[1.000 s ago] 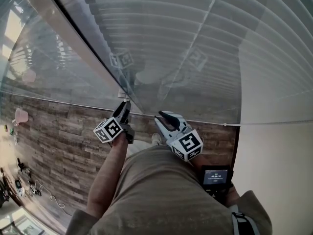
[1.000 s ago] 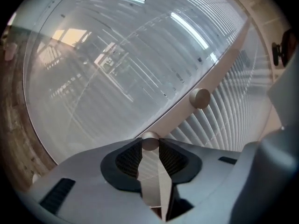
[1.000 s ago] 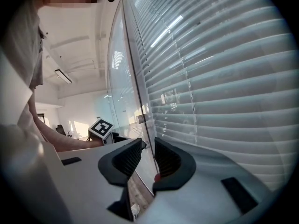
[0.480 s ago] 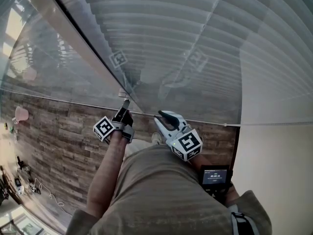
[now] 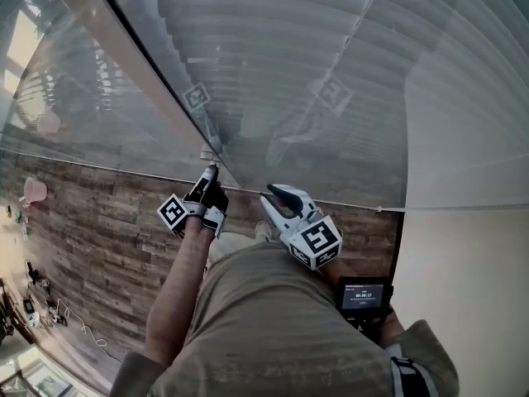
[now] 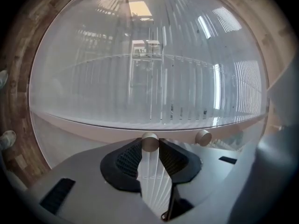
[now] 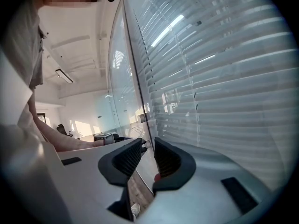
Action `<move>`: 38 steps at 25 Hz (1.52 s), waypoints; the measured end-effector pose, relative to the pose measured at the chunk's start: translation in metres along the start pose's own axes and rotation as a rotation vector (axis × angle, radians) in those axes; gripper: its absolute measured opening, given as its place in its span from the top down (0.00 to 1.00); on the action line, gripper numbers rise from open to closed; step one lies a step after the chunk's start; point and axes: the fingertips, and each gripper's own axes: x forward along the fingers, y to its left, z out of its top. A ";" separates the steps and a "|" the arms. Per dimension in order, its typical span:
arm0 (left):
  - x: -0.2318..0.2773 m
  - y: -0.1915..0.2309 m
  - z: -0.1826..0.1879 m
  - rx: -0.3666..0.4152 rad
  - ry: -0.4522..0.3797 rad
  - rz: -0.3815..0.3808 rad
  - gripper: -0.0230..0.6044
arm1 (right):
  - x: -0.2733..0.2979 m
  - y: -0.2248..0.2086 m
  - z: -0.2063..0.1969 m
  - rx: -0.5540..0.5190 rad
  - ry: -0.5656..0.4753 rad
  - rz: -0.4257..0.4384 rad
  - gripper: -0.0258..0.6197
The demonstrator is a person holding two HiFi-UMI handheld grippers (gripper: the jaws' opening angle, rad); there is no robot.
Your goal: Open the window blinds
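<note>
Up close, knob between left tongs

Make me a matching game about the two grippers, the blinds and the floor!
Things:
1. left gripper
2. right gripper
3. blinds
4. floor

States:
a. brown wooden planks
b. jaws closed on a round knob
c. pale slats behind glass
d. jaws apart, nothing between them

Pairs: 1-b, 2-d, 3-c, 4-a

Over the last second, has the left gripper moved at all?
Yes: the left gripper rolled about the knob, its fingers staying there; its marker cube swung leftward.
</note>
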 end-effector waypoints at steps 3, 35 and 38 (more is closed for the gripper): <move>-0.001 -0.001 0.000 -0.061 -0.023 -0.025 0.76 | 0.000 0.004 0.000 -0.004 0.003 0.001 0.82; 0.006 -0.010 -0.009 1.412 0.195 0.539 0.75 | -0.006 0.005 -0.004 0.009 -0.003 -0.015 0.82; 0.005 -0.009 -0.009 1.349 0.198 0.524 0.75 | -0.008 0.004 -0.005 0.014 -0.003 -0.015 0.82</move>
